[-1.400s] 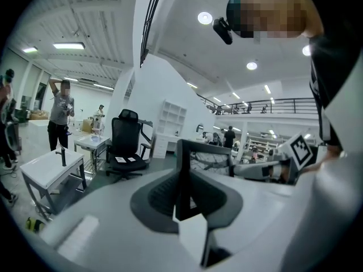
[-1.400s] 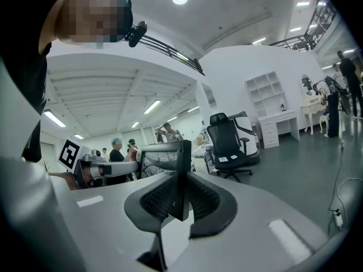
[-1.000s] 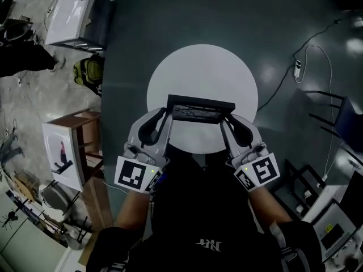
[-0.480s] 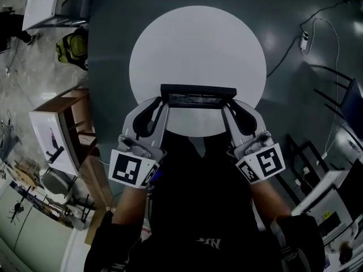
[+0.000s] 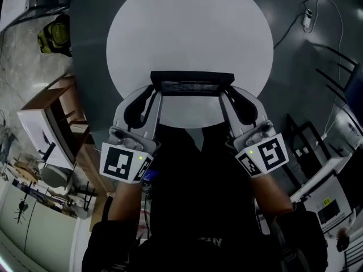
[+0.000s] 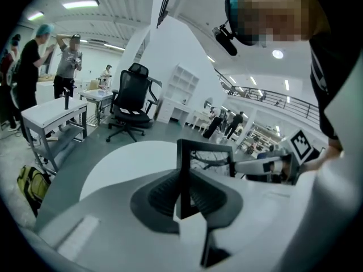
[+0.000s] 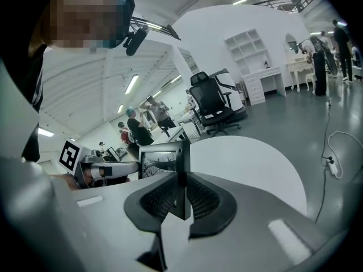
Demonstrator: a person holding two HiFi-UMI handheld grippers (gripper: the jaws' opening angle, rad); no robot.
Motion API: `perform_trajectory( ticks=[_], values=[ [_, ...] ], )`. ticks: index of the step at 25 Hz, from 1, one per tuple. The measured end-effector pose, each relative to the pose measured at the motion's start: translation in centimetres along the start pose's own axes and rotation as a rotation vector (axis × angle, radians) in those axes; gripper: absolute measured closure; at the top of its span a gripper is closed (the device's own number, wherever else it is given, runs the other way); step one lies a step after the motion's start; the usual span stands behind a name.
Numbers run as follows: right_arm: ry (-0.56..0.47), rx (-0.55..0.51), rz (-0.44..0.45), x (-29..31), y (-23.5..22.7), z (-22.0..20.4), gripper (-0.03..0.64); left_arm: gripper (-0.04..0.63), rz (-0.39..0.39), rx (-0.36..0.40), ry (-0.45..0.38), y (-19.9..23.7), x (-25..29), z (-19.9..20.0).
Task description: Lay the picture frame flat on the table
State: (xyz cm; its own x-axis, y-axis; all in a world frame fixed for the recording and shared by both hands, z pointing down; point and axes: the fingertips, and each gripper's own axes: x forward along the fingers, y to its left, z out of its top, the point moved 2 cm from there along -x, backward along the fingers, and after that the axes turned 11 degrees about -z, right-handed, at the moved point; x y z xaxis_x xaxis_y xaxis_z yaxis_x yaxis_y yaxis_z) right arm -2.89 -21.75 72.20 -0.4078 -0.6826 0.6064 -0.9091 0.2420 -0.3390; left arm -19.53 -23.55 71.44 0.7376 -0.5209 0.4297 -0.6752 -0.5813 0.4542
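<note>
A black picture frame (image 5: 191, 83) with a dark print stands upright, held over the near part of the round white table (image 5: 187, 33). My left gripper (image 5: 154, 95) is shut on the frame's left edge (image 6: 182, 174), and my right gripper (image 5: 227, 95) is shut on its right edge (image 7: 182, 180). In the left gripper view the frame's glass (image 6: 212, 158) faces the person, and the right gripper's marker cube (image 6: 300, 145) shows beyond it. The frame's foot is hidden, so whether it touches the table cannot be told.
A wooden side table (image 5: 68, 103) and a white box (image 5: 42, 135) stand on the floor to the left, with a yellow-green bag (image 5: 54, 35) further back. A black chair (image 5: 346, 78) and a power cable (image 5: 309, 16) are on the right. An office chair (image 6: 133, 95) and people stand beyond.
The table has slid nearer and higher in the head view as the person closed in. The frame, gripped at both sides throughout, now sits further over the tabletop.
</note>
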Motion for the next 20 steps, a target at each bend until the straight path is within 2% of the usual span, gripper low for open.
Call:
perform_trajectory(
  ticks=[7,20],
  values=[
    [0.034,0.007,-0.017,1.3,-1.7,-2.6,0.575,0.565,-0.012,-0.046,0.039,0.8,1.9,-3.9],
    [0.049,0.006,-0.028,3.6,-3.9,-4.9,0.575,0.566,0.001,-0.051,0.048,2.0,4.1,-6.4]
  ],
)
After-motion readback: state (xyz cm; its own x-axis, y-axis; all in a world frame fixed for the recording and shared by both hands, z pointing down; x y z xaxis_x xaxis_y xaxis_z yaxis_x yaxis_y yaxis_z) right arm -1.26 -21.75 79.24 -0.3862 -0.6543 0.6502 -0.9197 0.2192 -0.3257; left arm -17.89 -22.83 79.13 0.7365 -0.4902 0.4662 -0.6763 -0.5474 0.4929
